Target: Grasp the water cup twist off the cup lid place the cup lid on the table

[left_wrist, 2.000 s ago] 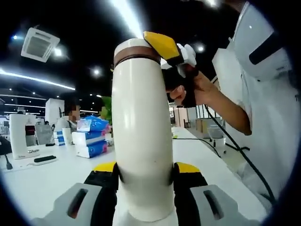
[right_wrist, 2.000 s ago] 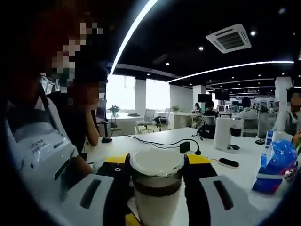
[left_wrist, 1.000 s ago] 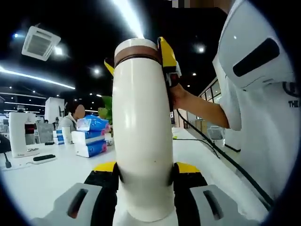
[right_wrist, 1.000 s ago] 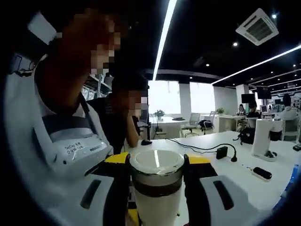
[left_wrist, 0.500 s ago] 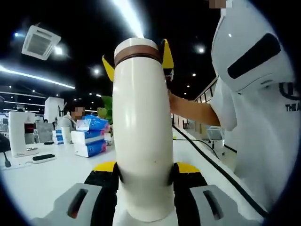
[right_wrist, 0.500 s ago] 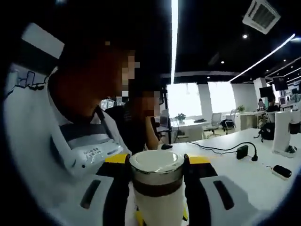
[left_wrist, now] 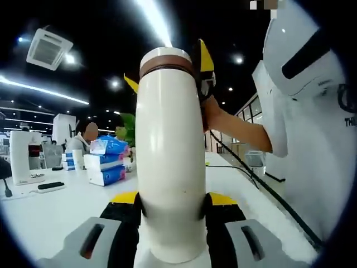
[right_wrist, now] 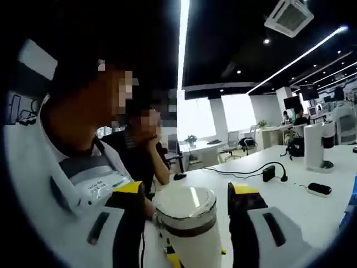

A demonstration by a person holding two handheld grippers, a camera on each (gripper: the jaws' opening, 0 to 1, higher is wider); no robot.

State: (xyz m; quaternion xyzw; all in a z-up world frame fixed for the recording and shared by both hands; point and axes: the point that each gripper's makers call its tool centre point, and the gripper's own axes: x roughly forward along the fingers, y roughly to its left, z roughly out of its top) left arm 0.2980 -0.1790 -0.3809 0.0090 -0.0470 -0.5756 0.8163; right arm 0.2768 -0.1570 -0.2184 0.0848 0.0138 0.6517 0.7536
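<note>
Nearby, tissue packs (left_wrist: 106, 162) behind gripped water cup (left_wrist: 170, 162).

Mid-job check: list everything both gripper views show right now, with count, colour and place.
cup: 1, white, upright between the left gripper's jaws
lid: 1, white top with a brown band, on the cup, between the right gripper's parted jaws
table: 1, white, under the cup
tissue packs: a stack, blue and white, far side of the table
white appliance: 1, on the table
black remote: 1, near that appliance
cable with black adapter: 1, across the table
people: seated in the background
left gripper: yellow-and-black jaws shut on the cup
right gripper: yellow-tipped jaws beside the lid, gaps showing
hand: holding the right gripper
</note>
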